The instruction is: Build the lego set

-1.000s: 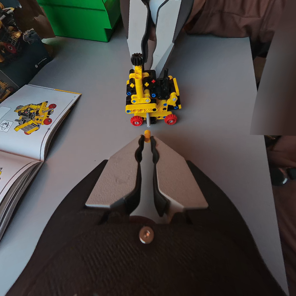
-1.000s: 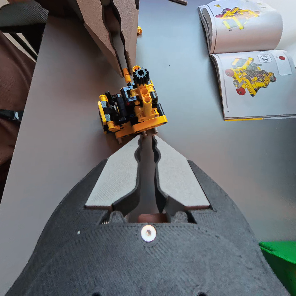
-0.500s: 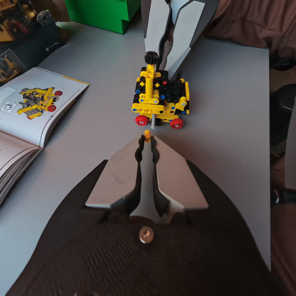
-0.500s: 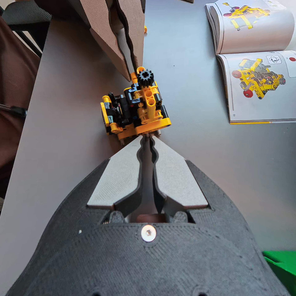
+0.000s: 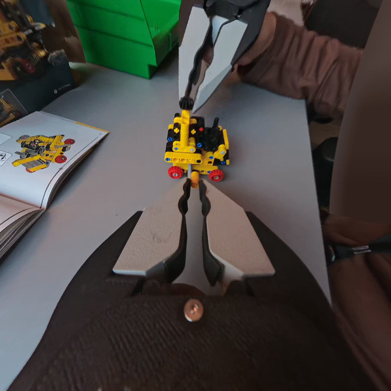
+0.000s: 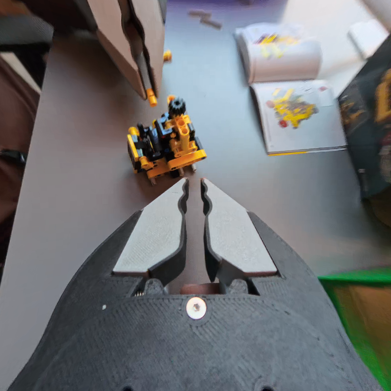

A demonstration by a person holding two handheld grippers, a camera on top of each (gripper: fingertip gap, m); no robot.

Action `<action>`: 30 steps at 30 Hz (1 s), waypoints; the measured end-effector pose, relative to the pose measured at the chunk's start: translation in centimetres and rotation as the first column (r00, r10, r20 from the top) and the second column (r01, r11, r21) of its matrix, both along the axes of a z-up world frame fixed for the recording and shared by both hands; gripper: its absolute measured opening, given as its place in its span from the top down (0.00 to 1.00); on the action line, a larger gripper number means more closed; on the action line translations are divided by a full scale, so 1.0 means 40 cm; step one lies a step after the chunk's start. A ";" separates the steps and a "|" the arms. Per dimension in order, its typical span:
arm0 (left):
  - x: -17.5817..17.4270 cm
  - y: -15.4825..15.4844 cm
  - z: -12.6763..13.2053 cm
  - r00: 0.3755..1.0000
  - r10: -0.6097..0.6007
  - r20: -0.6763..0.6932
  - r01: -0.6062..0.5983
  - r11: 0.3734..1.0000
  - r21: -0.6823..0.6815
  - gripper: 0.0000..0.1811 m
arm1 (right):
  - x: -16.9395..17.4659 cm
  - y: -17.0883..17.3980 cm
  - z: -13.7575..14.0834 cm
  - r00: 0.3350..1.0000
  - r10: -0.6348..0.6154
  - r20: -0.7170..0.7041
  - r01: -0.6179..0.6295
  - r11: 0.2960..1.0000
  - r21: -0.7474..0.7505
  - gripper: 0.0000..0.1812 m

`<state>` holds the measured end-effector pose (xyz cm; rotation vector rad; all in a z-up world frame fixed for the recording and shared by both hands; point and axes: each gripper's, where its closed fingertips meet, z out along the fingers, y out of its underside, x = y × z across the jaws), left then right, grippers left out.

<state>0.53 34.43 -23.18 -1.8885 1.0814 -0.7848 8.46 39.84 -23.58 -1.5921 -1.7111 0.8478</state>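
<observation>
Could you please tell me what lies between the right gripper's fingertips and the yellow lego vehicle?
Only bare grey table: the right wrist view shows the empty right gripper just short of the lego vehicle, with nothing between.

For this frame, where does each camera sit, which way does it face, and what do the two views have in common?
Left wrist view: rides the left gripper, which pinches a small yellow piece, looking along its fingers at the wheeled side of the lego model; the right gripper and a brown sleeve show beyond.
Right wrist view: rides the open right gripper, facing the model's opposite side; the left gripper enters from above.
Shared: model, both grippers, open instruction booklet, grey table.
</observation>
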 end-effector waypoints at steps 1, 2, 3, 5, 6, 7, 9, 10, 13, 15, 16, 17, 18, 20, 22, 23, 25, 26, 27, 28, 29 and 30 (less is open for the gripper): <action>0.003 -0.008 0.016 0.999 -0.009 0.050 0.010 1.000 -0.005 0.97 | 0.004 0.005 0.036 0.998 -0.028 -0.053 0.030 0.999 0.023 0.96; 0.008 -0.019 0.036 0.994 -0.020 0.112 0.022 1.000 -0.013 0.97 | 0.002 -0.005 0.081 0.992 -0.036 -0.124 0.042 0.998 0.042 0.96; 0.013 -0.029 0.054 0.985 -0.027 0.168 0.030 0.999 -0.019 0.98 | -0.007 -0.035 0.130 0.979 -0.014 -0.203 0.025 0.998 0.053 0.96; 0.021 -0.045 0.078 0.970 -0.040 0.239 0.046 0.999 -0.020 0.97 | -0.037 -0.125 0.199 0.950 0.067 -0.304 -0.056 0.997 0.045 0.98; 0.022 -0.051 0.085 0.967 -0.043 0.252 0.047 0.999 -0.010 0.97 | -0.058 -0.167 0.207 0.946 0.098 -0.309 -0.094 0.995 0.028 0.97; 0.025 -0.059 0.090 0.965 -0.055 0.258 0.056 0.998 0.002 0.97 | -0.082 -0.198 0.198 0.951 0.112 -0.287 -0.114 0.993 0.009 0.96; 0.032 -0.077 0.099 0.961 -0.083 0.264 0.080 0.997 0.023 0.97 | -0.129 -0.220 0.154 0.973 0.097 -0.209 -0.098 0.995 0.005 0.96; 0.035 -0.084 0.105 0.959 -0.093 0.268 0.087 0.996 0.034 0.97 | -0.146 -0.225 0.135 0.979 0.094 -0.181 -0.093 0.996 0.015 0.96; 0.043 -0.103 0.116 0.952 -0.110 0.286 0.103 0.994 0.038 0.97 | -0.173 -0.242 0.123 0.976 0.119 -0.181 -0.117 0.993 0.026 0.95; 0.046 -0.110 0.116 0.948 -0.113 0.296 0.106 0.994 0.041 0.97 | -0.177 -0.245 0.132 0.972 0.125 -0.201 -0.126 0.992 0.010 0.96; 0.047 -0.112 0.117 0.947 -0.114 0.302 0.105 0.993 0.044 0.97 | -0.175 -0.245 0.133 0.971 0.126 -0.202 -0.128 0.992 0.004 0.96; 0.047 -0.113 0.118 0.945 -0.113 0.308 0.104 0.994 0.046 0.97 | -0.174 -0.246 0.133 0.971 0.129 -0.202 -0.132 0.991 0.002 0.96; 0.047 -0.112 0.119 0.943 -0.109 0.315 0.100 0.994 0.047 0.97 | -0.172 -0.247 0.133 0.970 0.132 -0.204 -0.134 0.991 0.005 0.96; 0.048 -0.115 0.123 0.937 -0.111 0.331 0.103 0.994 0.044 0.97 | -0.170 -0.251 0.130 0.970 0.139 -0.201 -0.140 0.990 0.010 0.97; 0.049 -0.115 0.122 0.937 -0.111 0.330 0.103 0.994 0.043 0.97 | -0.171 -0.252 0.127 0.970 0.140 -0.198 -0.141 0.990 0.010 0.97; 0.048 -0.115 0.121 0.938 -0.111 0.327 0.102 0.994 0.044 0.97 | -0.171 -0.251 0.126 0.971 0.140 -0.196 -0.141 0.990 0.009 0.97; 0.048 -0.116 0.119 0.939 -0.113 0.326 0.108 0.994 0.034 0.97 | -0.171 -0.253 0.124 0.970 0.144 -0.196 -0.146 0.989 0.003 0.97; 0.048 -0.118 0.119 0.939 -0.117 0.323 0.112 0.993 0.034 0.97 | -0.170 -0.253 0.123 0.970 0.144 -0.194 -0.147 0.989 -0.002 0.97; 0.044 -0.111 0.116 0.946 -0.104 0.307 0.095 0.995 0.044 0.97 | -0.165 -0.250 0.123 0.973 0.136 -0.185 -0.139 0.990 -0.003 0.96; 0.037 -0.098 0.109 0.957 -0.085 0.276 0.069 0.995 0.066 0.97 | -0.154 -0.240 0.125 0.977 0.120 -0.174 -0.121 0.993 0.003 0.93; 0.027 -0.086 0.104 0.966 -0.077 0.247 0.054 0.994 0.098 0.97 | -0.136 -0.224 0.132 0.980 0.093 -0.173 -0.092 0.996 0.015 0.88; 0.016 -0.074 0.099 0.972 -0.072 0.224 0.045 0.991 0.122 0.97 | -0.112 -0.199 0.139 0.982 0.058 -0.180 -0.052 0.998 0.033 0.87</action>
